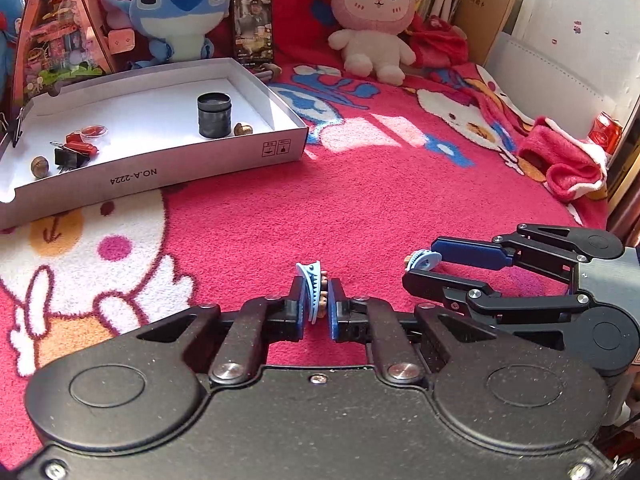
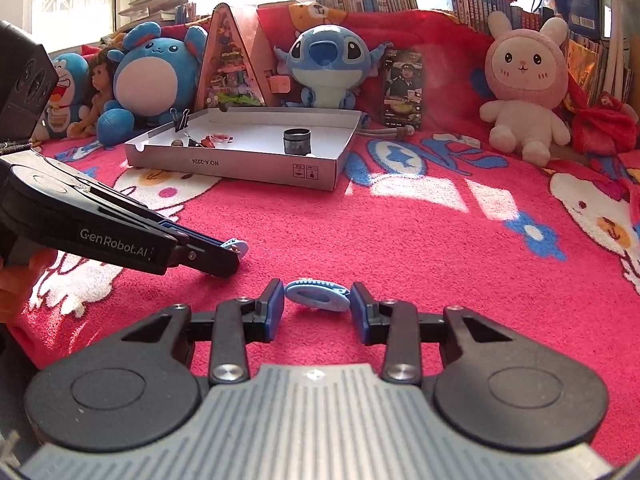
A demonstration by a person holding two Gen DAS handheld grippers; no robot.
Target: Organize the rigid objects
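Clamping blue clip point(image 1: 311, 295), left gripper point(image 1: 316, 300)

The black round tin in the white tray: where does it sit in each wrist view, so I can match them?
Left wrist view: black round tin stands upper left, in the white tray, toward its right end.
Right wrist view: the tin is upper centre, in the tray, right of middle.
Shared landmark: the blue plush behind the tray.
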